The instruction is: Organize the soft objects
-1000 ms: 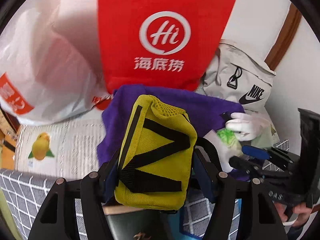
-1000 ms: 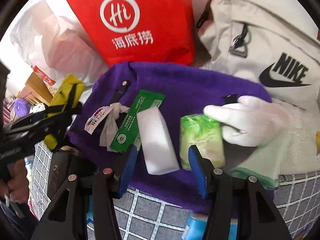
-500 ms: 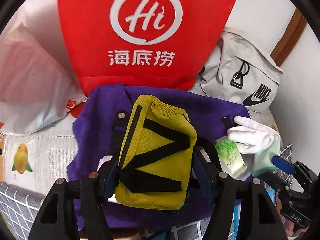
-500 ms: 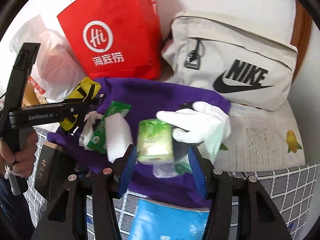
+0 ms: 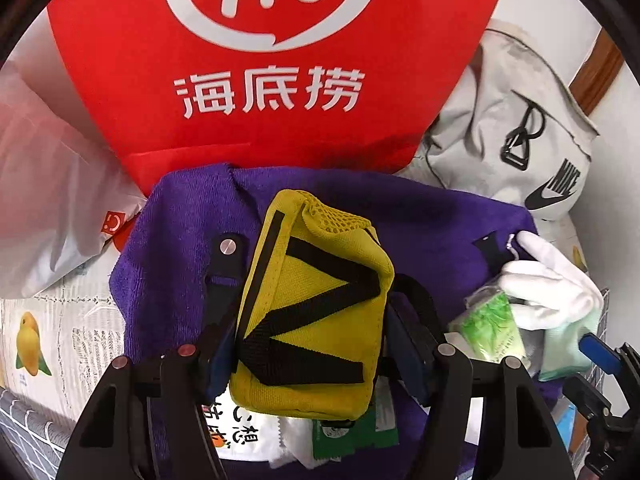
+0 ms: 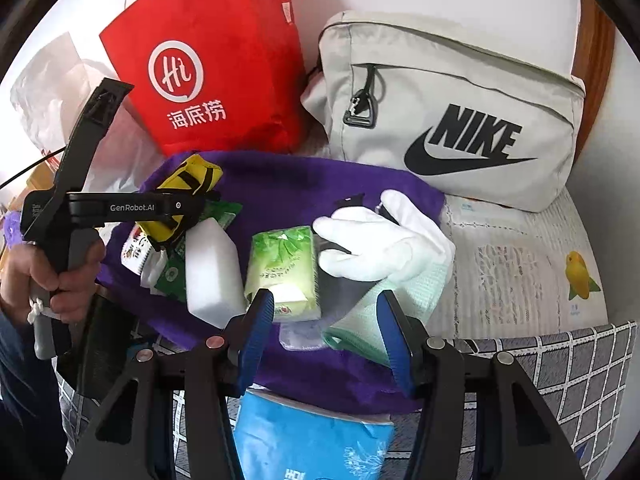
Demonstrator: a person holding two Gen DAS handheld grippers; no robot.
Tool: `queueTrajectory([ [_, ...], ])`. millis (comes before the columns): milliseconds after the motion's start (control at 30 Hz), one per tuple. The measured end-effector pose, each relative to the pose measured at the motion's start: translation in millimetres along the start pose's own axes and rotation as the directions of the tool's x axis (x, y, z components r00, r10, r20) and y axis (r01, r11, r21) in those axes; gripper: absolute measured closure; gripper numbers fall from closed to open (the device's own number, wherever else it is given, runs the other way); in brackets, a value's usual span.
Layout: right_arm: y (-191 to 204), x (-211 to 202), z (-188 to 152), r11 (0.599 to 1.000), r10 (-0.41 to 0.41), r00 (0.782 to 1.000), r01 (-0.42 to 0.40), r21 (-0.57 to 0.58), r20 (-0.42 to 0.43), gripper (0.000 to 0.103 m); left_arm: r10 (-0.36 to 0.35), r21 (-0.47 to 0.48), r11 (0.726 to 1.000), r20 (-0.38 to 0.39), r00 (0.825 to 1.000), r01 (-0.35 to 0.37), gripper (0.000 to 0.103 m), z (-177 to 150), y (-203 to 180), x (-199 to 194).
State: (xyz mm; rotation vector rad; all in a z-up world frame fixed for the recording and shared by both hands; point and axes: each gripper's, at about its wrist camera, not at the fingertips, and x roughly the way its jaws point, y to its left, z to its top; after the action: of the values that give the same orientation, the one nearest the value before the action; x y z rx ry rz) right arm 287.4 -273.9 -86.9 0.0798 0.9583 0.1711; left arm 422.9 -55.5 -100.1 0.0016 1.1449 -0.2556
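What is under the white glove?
The white glove lies on a dark grey thing and a pale green cloth, beside the green tissue pack, all on the purple towel. What the covered dark grey thing is cannot be seen.

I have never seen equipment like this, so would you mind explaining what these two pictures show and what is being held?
There is no robot here: a person holds a two-finger gripper in each hand, each with a fisheye camera looking forward along its fingers. One picture comes from the left tool, the other from the right.

The left gripper is shut on a yellow pouch with black straps; the right camera also sees the pouch held above the pile. The right gripper is open and empty.

On a purple towel lie a white glove, a green tissue pack and a white sponge block. Behind stand a red bag and a grey Nike bag.
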Motion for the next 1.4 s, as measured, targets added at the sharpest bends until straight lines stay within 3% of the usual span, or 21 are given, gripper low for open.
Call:
queueTrajectory([
  [267, 7.9, 1.4, -0.1, 1.000, 0.030, 1.000, -0.030, -0.004, -0.011, 0.050, 0.044, -0.003, 0.999, -0.037, 0.998, -0.044, 0.027, -1.1, 1.2, 3.8],
  [400, 18.7, -2.3, -3.8, 0.999, 0.045, 0.999, -0.045, -0.024, -0.012, 0.050, 0.043, -0.017, 0.999, -0.002, 0.999, -0.043, 0.019, -4.5, 5.7, -13.2],
  [667, 38.0, -20.7, -23.2, 0.996, 0.065, 0.998, -0.066, -0.054, -0.026, 0.050, 0.079, -0.027, 0.997, 0.061, 0.995, -0.077, 0.018, -12.4, 13.5, -53.9],
  [900, 54.3, -36.3, -44.0, 0.993, 0.082, 0.996, -0.085, -0.081, -0.034, 0.050, 0.097, -0.014, 0.995, 0.066, 0.993, -0.096, 0.018, -42.0, 7.6, -85.1],
  [1167, 48.0, -75.1, -56.7, 0.998, 0.015, 1.000, -0.014, -0.054, 0.018, 0.049, 0.123, -0.002, 0.992, 0.076, 0.989, -0.123, 0.018, -89.9, -8.5, -119.3],
  [1267, 43.1, -93.6, -62.5, 0.999, -0.004, 0.999, 0.005, -0.033, 0.049, 0.041, 0.133, 0.011, 0.991, 0.085, 0.988, -0.134, 0.018, -108.9, -16.1, -133.4],
  [1400, 37.5, -115.6, -70.7, 1.000, -0.024, 0.997, 0.023, 0.003, 0.077, 0.040, 0.133, 0.013, 0.991, 0.104, 0.986, -0.135, 0.018, -133.5, -22.7, -154.8],
])
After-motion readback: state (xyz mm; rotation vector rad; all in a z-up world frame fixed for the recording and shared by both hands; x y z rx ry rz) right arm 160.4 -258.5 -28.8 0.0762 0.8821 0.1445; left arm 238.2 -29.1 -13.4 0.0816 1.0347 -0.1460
